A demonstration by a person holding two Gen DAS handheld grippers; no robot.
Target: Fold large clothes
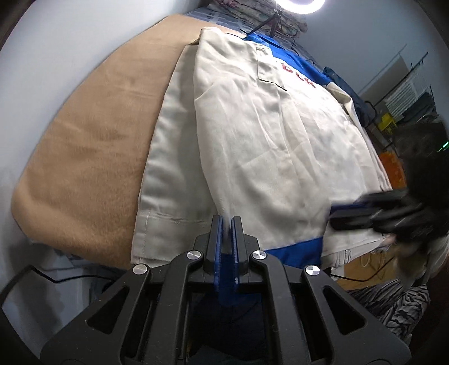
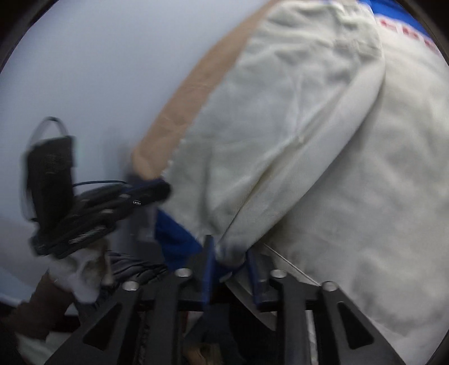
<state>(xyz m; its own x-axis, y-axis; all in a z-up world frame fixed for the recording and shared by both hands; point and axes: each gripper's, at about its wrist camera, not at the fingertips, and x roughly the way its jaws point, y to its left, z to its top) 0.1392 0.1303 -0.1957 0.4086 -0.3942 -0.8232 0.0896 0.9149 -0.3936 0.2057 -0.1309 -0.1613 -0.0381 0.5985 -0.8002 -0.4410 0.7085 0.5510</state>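
Note:
A large cream garment (image 1: 266, 134) with blue panels and red lettering lies partly folded on a tan blanket (image 1: 92, 146). My left gripper (image 1: 226, 221) is at the garment's near hem, jaws nearly together with a thin gap and nothing between them. My right gripper (image 2: 228, 250) has the garment's bunched cream and blue hem (image 2: 224, 250) between its fingers; the jaws stand somewhat apart. The right gripper also shows in the left wrist view (image 1: 373, 213) at the garment's right edge. The left gripper shows blurred in the right wrist view (image 2: 146, 193).
A pale wall (image 1: 56, 70) runs along the blanket's left side. Folded bedding (image 1: 261, 14) and a ring light (image 1: 303, 5) stand at the far end. Dark clothes (image 1: 345, 89), shelves and orange boxes (image 1: 393, 168) are at the right. Striped fabric (image 1: 398, 306) lies below the edge.

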